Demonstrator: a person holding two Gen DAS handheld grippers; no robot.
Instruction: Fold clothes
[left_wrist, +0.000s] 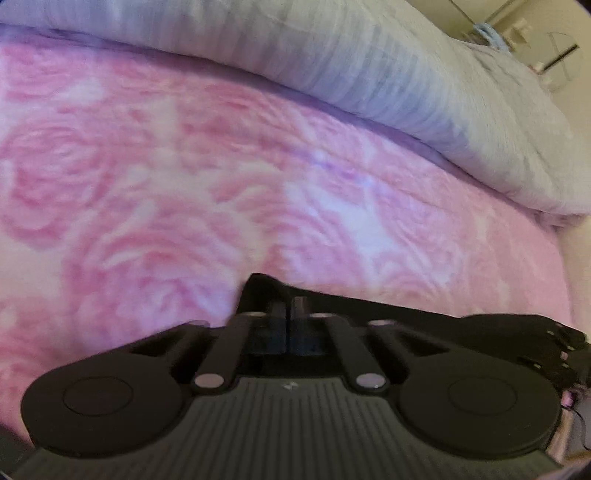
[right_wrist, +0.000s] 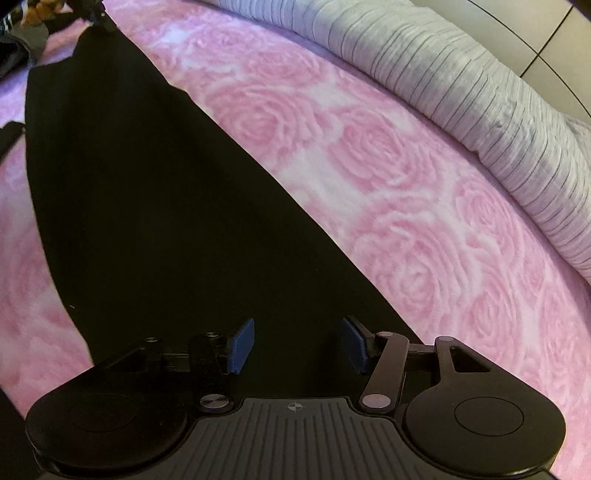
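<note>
The black garment (right_wrist: 155, 206) is stretched from lower centre to upper left, pinched there by the left gripper (left_wrist: 287, 308), while the right gripper (right_wrist: 298, 345) is spread over its near end.

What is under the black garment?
The black garment lies on a pink rose-patterned blanket, visible on both sides. Anything beneath the cloth itself is covered.

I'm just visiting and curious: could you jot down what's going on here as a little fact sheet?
surface: pink rose-patterned blanket
garment: black garment, spread along the blanket
left gripper: shut on a corner of the black garment
right gripper: open, blue pads apart above the cloth
behind: grey striped bedding along the blanket's far edge
</note>
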